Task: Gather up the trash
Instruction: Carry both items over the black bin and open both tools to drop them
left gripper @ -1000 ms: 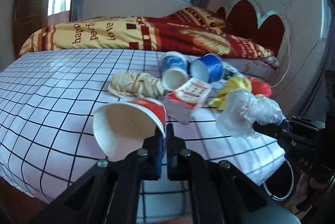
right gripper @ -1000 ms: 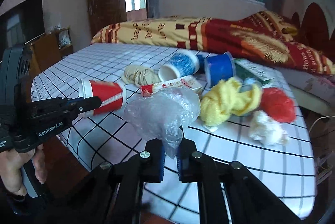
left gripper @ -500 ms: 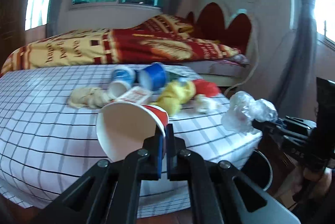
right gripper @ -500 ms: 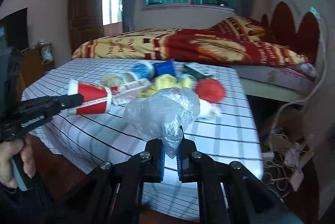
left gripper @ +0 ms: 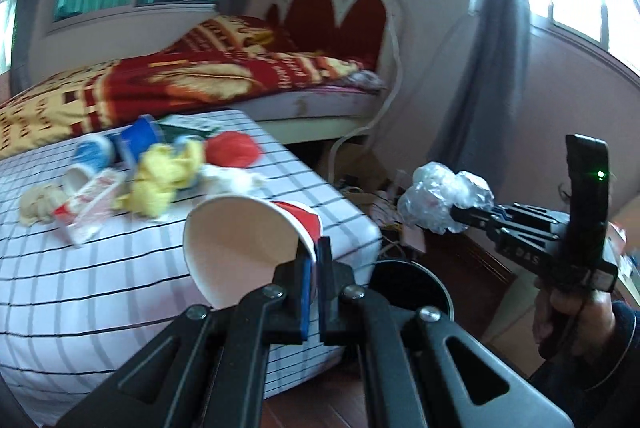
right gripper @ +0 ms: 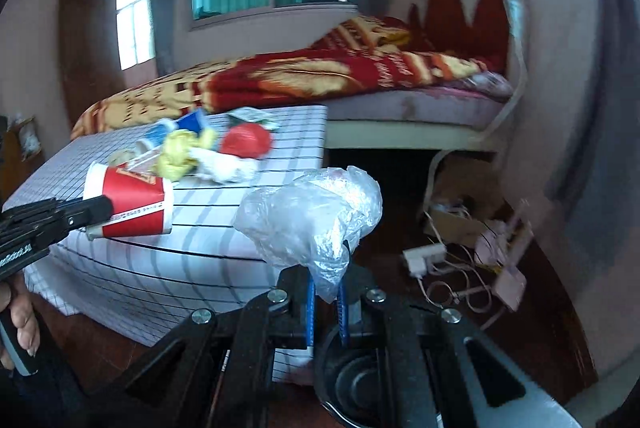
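Note:
My left gripper [left gripper: 315, 262] is shut on the rim of a red and white paper cup [left gripper: 244, 240], held in the air over the table's right corner; the cup also shows in the right wrist view [right gripper: 128, 202]. My right gripper [right gripper: 326, 298] is shut on a crumpled clear plastic bag [right gripper: 312, 220], held off the table's right side; the bag also shows in the left wrist view [left gripper: 442, 202]. A black round bin [left gripper: 412, 288] stands on the floor below both grippers, and it shows in the right wrist view [right gripper: 352, 380] under my fingers.
On the checked tablecloth [left gripper: 100, 268] lie a yellow wad [left gripper: 164, 176], a red ball [left gripper: 232, 150], white paper [left gripper: 232, 180], blue cups [left gripper: 138, 138] and a snack packet [left gripper: 88, 200]. A bed [right gripper: 360, 80] stands behind. Cables and a power strip [right gripper: 424, 256] lie on the floor.
Both grippers have swung right, away from the table top, carrying the cup and the bag. The black bin on the floor has come into view beneath them.

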The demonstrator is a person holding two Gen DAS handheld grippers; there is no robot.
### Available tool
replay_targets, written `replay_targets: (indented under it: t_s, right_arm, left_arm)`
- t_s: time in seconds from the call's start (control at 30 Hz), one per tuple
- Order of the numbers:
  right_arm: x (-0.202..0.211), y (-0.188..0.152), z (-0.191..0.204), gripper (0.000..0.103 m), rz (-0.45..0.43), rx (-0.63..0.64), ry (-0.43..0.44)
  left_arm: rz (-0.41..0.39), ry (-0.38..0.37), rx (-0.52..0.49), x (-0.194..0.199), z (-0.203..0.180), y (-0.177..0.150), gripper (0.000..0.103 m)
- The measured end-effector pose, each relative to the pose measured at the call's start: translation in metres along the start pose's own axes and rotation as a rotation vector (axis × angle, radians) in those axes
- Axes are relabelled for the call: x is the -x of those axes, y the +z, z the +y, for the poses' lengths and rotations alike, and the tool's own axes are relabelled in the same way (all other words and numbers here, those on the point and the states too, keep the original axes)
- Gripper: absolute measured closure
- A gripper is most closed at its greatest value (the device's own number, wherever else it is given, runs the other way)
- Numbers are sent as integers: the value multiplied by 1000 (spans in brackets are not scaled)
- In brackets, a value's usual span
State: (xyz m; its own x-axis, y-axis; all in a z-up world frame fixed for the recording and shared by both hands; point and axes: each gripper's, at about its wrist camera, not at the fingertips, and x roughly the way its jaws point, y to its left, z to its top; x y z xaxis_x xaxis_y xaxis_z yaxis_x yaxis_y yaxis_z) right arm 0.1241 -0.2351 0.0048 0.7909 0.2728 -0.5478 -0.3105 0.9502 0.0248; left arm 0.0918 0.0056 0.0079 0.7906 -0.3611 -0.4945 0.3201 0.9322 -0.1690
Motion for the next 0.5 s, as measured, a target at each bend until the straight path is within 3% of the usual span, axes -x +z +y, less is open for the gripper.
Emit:
replay_targets:
  t_s: [0.27,0.5]
  right_arm:
    - [8,-33,-51,93,61,-88,-68]
    - [-1,-72,-84,93,156,-129,-98]
  left_arm:
    - [59,-123,-66,-29,-62,-8,100]
    - [159,-200,-113,-63,-101,-30,100]
